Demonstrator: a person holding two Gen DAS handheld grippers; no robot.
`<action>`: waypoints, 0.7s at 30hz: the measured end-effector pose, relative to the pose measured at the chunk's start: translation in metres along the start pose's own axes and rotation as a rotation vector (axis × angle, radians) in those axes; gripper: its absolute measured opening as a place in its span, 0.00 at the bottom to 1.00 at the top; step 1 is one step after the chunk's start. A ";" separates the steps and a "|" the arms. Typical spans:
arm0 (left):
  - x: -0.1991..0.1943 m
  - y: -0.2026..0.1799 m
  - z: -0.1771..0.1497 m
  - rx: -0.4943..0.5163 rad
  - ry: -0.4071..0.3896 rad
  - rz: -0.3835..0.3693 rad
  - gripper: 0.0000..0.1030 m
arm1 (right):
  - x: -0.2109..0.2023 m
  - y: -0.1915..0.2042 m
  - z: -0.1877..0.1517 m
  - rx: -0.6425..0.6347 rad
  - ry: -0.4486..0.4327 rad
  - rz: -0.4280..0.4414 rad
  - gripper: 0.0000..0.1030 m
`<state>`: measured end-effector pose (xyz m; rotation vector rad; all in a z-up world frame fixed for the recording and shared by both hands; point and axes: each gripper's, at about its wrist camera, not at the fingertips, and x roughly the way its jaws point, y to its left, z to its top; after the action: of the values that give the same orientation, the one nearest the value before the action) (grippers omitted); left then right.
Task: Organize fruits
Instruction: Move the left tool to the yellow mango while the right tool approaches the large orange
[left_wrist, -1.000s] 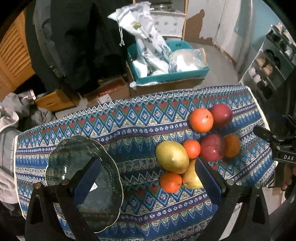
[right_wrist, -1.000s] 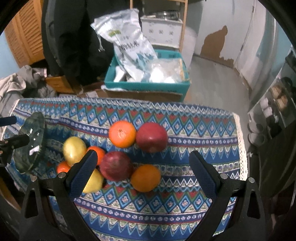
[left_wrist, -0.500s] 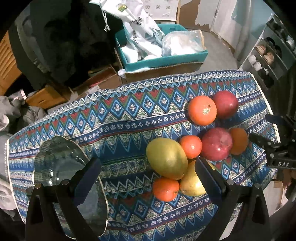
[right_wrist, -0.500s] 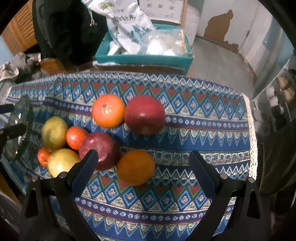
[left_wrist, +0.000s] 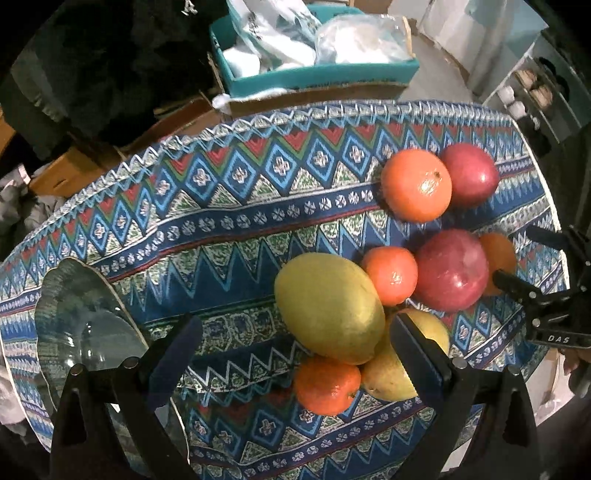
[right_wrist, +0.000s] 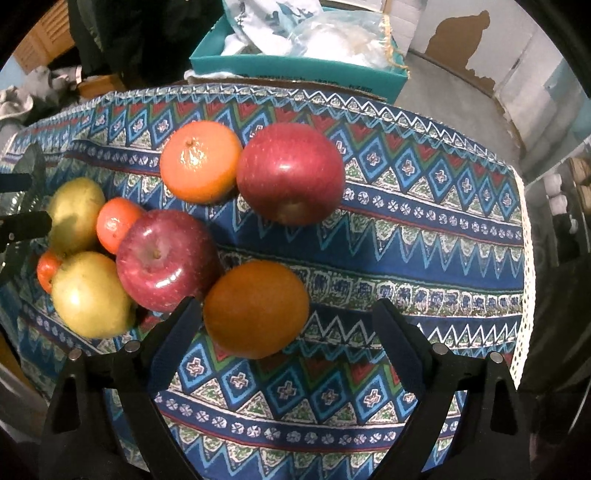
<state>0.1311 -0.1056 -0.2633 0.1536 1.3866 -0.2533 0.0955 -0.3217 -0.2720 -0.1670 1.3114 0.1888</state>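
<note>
Several fruits lie on a patterned blue cloth (left_wrist: 236, 206). In the left wrist view a yellow-green mango (left_wrist: 328, 308) lies between my open left gripper's (left_wrist: 295, 343) fingers, with a small tangerine (left_wrist: 327, 384) and a yellow pear (left_wrist: 399, 369) below it. Behind are a tangerine (left_wrist: 389, 275), a red apple (left_wrist: 450, 269), an orange (left_wrist: 415, 184) and another apple (left_wrist: 471, 179). A clear glass dish (left_wrist: 85, 317) sits at the left. My right gripper (right_wrist: 288, 332) is open around a dark orange (right_wrist: 256, 308), beside a red apple (right_wrist: 164, 258).
A teal box (left_wrist: 314, 70) with plastic bags stands on the floor beyond the table's far edge. Cardboard boxes (left_wrist: 74, 170) and clothes lie to the left. Shelves (left_wrist: 532, 92) stand at the right. The cloth's lace edge (right_wrist: 526, 258) marks the table's right side.
Both grippers have moved forward and down toward the fruits. The mango now lies between the left fingers and the dark orange between the right fingers. No fruit has moved.
</note>
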 end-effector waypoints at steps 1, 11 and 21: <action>0.002 0.000 0.001 -0.001 0.003 -0.003 0.99 | 0.002 0.000 0.000 0.000 0.003 0.001 0.91; 0.029 -0.009 0.005 -0.005 0.056 -0.020 0.98 | 0.013 -0.007 0.003 0.026 0.008 0.045 0.90; 0.040 -0.007 0.011 -0.024 0.042 -0.130 0.75 | 0.014 -0.009 0.003 0.018 0.016 0.087 0.88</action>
<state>0.1457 -0.1187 -0.3000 0.0491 1.4424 -0.3429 0.1041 -0.3286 -0.2845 -0.0964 1.3369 0.2506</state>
